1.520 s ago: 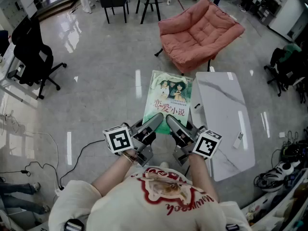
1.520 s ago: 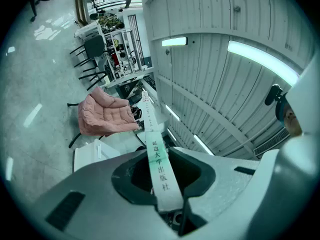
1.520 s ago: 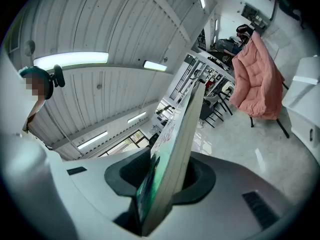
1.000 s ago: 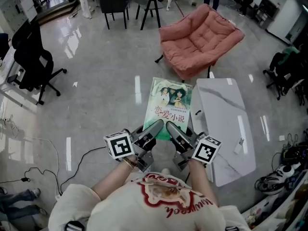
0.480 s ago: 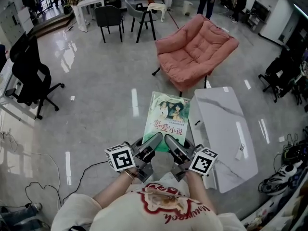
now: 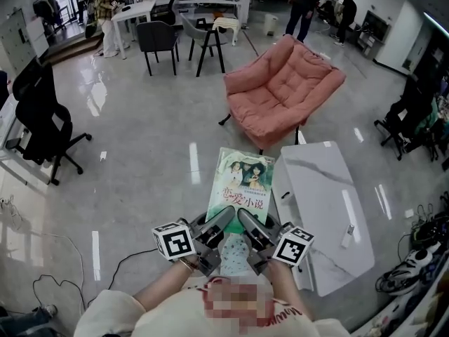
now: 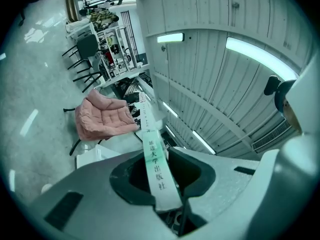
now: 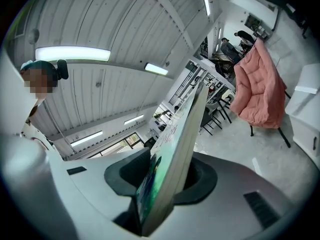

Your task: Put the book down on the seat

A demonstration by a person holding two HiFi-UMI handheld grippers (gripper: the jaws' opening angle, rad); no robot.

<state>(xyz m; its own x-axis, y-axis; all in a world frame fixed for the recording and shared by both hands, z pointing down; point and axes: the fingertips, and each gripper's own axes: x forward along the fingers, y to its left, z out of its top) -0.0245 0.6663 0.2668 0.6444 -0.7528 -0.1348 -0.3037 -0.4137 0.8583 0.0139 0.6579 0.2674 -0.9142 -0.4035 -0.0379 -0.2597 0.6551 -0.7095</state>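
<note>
Left gripper and right gripper both clamped on one book, one pink seat ahead

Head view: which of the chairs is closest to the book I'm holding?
The pink cushioned armchair, straight beyond the far edge of the book. The black office chair stands far off to the left, and the dark chairs sit farther back by the desks.

Beyond book, armchair; table right
</note>
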